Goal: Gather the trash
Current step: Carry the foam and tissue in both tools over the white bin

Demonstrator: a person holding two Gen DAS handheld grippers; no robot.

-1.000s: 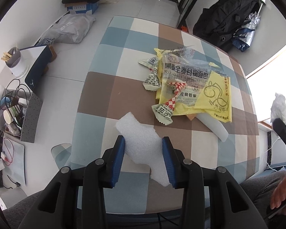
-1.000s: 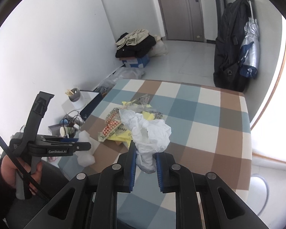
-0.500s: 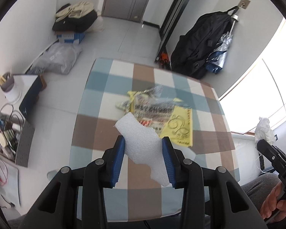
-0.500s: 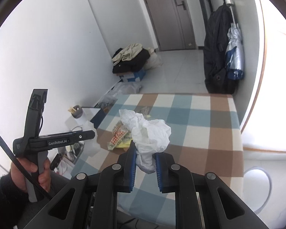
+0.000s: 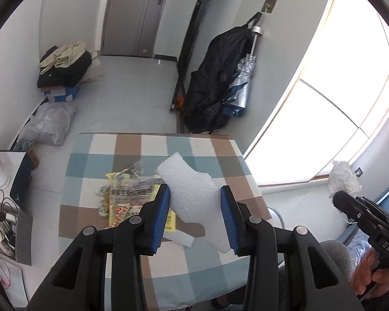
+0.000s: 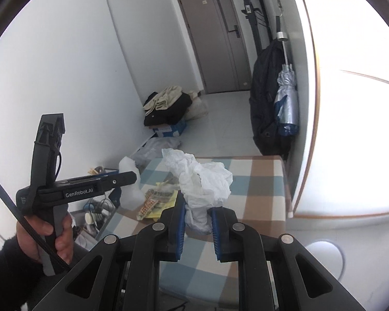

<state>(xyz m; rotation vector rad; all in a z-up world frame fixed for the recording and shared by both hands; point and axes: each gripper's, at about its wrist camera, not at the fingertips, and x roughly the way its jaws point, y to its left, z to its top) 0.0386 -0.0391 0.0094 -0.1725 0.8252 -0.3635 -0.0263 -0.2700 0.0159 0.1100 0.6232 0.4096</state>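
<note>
Both grippers have lifted higher off the checked tabletop [image 5: 215, 147]. Left gripper [image 5: 195, 213] jaws pinch white foam sheet [image 5: 194, 197]; right gripper [image 6: 197, 224] jaws pinch crumpled white tissue [image 6: 202, 178], both above the yellow wrappers [image 5: 127, 202] on that tabletop.

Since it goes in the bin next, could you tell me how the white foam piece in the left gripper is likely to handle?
The foam piece probably weighs little and holds its shape: it juts past the left gripper without drooping. Its torn edge suggests it crumbles easily.
</note>
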